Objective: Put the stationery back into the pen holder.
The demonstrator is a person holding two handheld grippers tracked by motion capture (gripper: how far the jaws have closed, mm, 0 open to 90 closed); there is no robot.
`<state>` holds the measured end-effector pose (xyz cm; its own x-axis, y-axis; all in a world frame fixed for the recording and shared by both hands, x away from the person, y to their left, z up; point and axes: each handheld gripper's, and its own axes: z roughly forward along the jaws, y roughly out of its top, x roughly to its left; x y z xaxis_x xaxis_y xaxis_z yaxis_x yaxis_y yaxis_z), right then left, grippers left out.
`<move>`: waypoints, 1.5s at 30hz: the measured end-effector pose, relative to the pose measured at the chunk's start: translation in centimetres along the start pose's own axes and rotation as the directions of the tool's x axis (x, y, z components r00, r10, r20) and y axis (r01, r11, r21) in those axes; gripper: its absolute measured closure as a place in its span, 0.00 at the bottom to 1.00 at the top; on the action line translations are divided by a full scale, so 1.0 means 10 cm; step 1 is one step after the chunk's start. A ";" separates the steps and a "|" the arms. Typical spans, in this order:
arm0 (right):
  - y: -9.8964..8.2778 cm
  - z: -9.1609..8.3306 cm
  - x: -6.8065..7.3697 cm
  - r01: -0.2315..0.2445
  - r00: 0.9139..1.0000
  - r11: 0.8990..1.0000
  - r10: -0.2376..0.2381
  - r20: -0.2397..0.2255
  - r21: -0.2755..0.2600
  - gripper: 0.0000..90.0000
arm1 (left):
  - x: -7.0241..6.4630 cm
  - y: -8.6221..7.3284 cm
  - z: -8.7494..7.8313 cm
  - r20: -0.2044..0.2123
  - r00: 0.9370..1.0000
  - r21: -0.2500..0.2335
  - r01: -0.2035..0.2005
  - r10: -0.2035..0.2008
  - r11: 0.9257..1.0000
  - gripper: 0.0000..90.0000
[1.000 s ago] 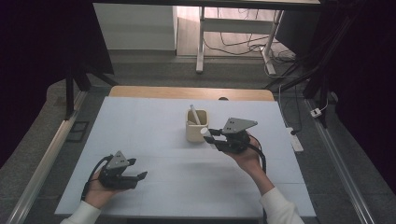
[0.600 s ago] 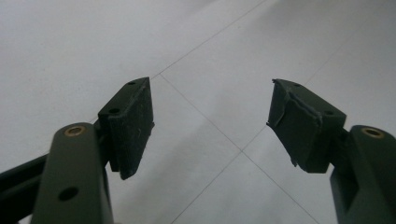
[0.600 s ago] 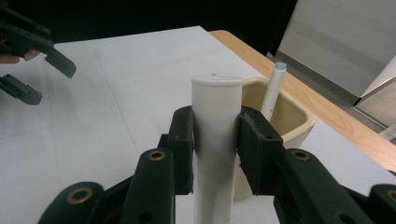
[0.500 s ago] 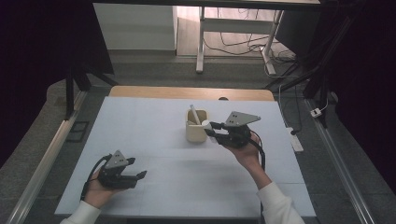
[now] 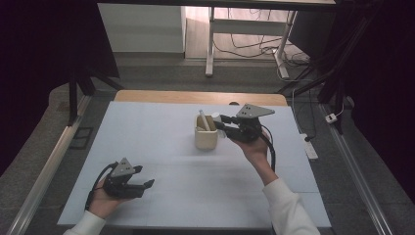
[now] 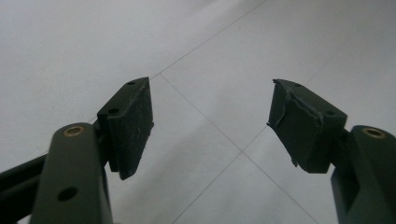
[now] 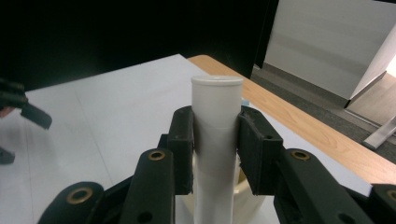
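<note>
Right tongs [image 7: 215, 144] risen, clamping white tube [image 7: 215, 140] above cup [image 5: 206, 137]; left tongs [image 6: 210, 126] wide, empty.

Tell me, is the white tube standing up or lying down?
Standing up: the tube rises straight between the right tongs, its lower end over the cup.

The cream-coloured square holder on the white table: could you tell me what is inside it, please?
A white cylindrical tube leans inside the cream square holder. The right tool clamps a second white tube above it. The holder's bottom is hidden by its walls.
</note>
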<state>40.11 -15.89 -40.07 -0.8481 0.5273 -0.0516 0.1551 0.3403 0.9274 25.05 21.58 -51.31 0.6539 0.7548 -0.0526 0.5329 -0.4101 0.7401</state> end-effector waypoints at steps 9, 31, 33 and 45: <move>0.14 0.17 -0.07 -0.037 0.999 0.999 0.037 -0.002 -0.020 0.74 | 0.01 0.00 -0.01 0.000 1.000 -0.003 0.001 -0.001 1.000 0.33; 0.06 0.49 -0.23 -0.091 0.996 0.996 0.091 0.019 0.019 0.72 | 0.02 -0.02 0.00 0.000 1.000 0.002 -0.001 0.001 1.000 0.33; 0.06 0.50 -0.23 -0.089 0.996 0.996 0.088 0.032 0.030 0.58 | 0.02 -0.02 0.00 0.000 1.000 0.002 -0.002 0.002 1.000 0.33; 0.00 0.35 -0.22 -0.098 0.995 0.995 0.098 0.006 0.033 0.50 | 0.00 -0.01 0.01 0.004 1.000 0.001 -0.002 0.002 1.000 0.33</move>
<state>43.72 -14.29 -41.24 -0.8257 0.5628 0.0372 0.2540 0.3122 0.9154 25.07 21.57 -51.45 0.6572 0.7518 -0.0540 0.5324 -0.4123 0.7393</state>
